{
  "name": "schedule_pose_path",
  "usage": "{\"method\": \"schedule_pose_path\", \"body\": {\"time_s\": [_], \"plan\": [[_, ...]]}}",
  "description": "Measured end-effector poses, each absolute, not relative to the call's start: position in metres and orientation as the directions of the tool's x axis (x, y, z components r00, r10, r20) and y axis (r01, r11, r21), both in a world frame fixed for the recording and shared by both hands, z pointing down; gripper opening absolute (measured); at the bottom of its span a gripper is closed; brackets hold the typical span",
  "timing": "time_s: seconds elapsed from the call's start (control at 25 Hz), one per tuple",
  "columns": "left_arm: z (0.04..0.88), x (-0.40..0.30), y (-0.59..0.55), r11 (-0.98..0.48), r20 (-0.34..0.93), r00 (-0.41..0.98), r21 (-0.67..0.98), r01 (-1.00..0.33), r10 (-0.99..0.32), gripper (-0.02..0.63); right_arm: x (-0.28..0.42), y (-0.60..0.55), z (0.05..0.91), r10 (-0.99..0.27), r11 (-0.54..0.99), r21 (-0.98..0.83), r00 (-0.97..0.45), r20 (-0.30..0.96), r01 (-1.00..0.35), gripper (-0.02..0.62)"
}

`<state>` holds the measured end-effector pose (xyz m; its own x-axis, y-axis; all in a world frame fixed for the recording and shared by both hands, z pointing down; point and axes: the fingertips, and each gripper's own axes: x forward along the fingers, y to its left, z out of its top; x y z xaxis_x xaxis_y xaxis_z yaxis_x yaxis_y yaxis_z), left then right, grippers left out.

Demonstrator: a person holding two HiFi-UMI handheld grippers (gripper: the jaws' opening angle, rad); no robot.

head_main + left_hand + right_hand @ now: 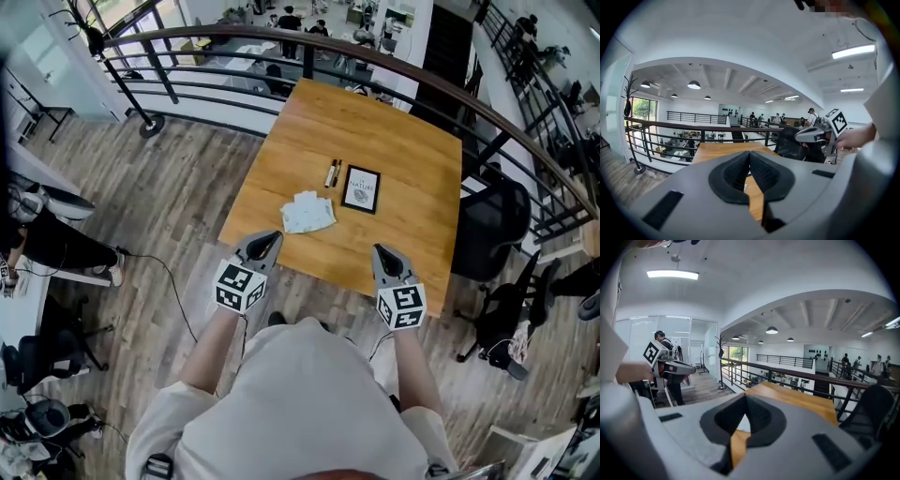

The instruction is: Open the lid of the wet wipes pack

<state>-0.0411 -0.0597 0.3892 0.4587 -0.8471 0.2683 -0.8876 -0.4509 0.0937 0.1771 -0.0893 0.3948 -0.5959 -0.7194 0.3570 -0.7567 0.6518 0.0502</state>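
The wet wipes pack (307, 212), pale with a light pattern, lies flat on the wooden table (403, 150), near its front half. Both grippers hover in front of the table's near edge, short of the pack and apart from it. My left gripper (271, 238) is shut with nothing between its fingers, below and left of the pack. My right gripper (381, 250) is also shut and empty, below and right of it. In the left gripper view the shut jaws (749, 153) point over the table, with the right gripper (813, 134) to the side. The right gripper view shows the shut jaws (746, 397) and the left gripper (675, 366).
A black-framed card (361, 188) and two pens (332, 173) lie just behind the pack. A curved dark railing (234, 37) runs behind the table. A black office chair (487, 230) stands at the table's right side. A cable trails on the wood floor (178, 281) at left.
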Motion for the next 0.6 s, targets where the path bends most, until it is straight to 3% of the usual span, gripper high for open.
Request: {"method": "schedule_pose_path", "body": {"time_s": [0.6], "plan": [[0.371,-0.027,-0.056,-0.425,0.237,0.433,0.086,-0.901,-0.870,-0.005,0.195,-0.098,0.378,-0.720,0.663,0.036,-0.623,0.306,-0.748,0.002]]}}
